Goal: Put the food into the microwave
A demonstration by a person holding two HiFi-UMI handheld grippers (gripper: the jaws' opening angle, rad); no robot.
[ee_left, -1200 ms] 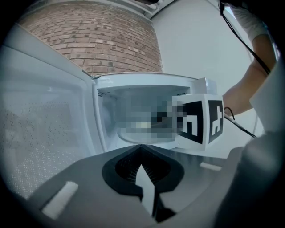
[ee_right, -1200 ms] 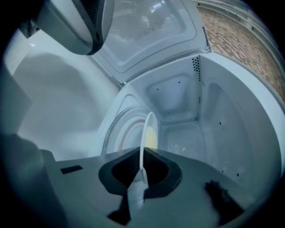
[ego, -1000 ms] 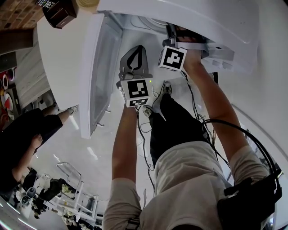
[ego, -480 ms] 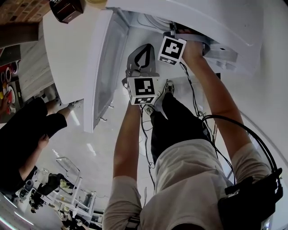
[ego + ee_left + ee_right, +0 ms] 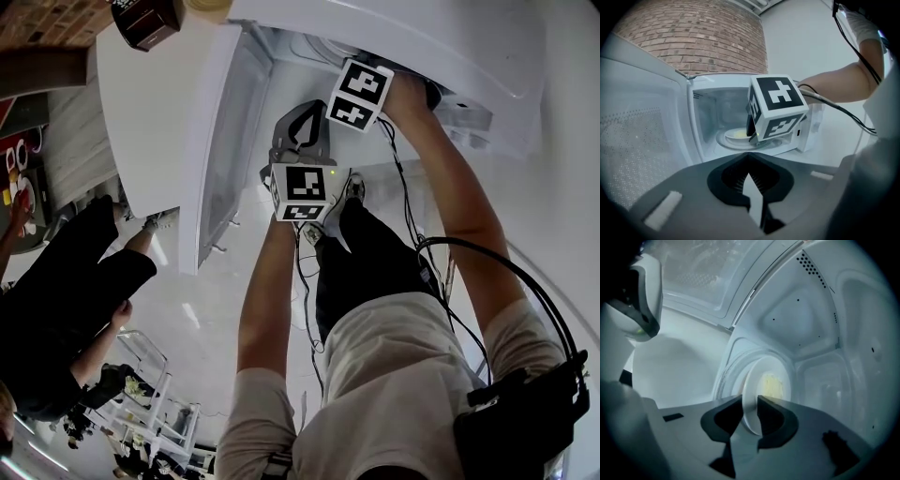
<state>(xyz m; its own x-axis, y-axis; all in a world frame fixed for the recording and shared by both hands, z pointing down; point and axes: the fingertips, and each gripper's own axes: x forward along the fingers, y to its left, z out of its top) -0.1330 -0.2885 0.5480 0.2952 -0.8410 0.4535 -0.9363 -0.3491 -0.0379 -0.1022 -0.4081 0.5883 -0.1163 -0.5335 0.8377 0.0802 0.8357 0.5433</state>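
Status, right gripper view first: right gripper (image 5: 750,401) is deep inside the white microwave (image 5: 801,319), pointing down at the round white plate (image 5: 752,380) w/ the pale yellow food (image 5: 771,385) on it. Plate sits on the round glass turntable (image 5: 727,376), flat as far as I can tell. Jaws have just been opening. They stand apart w/ the plate's near rim between them, pads not clamping it afaict. So: released, not yet clear of the rim.

Left gripper view: left gripper (image 5: 748,157) has jaws clenched tip to tip, nothing in them, parked outside the opening. Microwave stands on the white bench (image 5: 825,157). Plate + food visible on the turntable behind the right gripper's marker cube. White microwave door (image 5: 642,140) is swung wide open on the left.

Head view: right arm reaches into the cavity, left gripper hangs just in front of it, door open. Right gripper's tips are hidden by the housing.

Progress, my read: placement itself basically done. Left to do: back the right gripper out w/o dragging the rim, then prob. shut the door.
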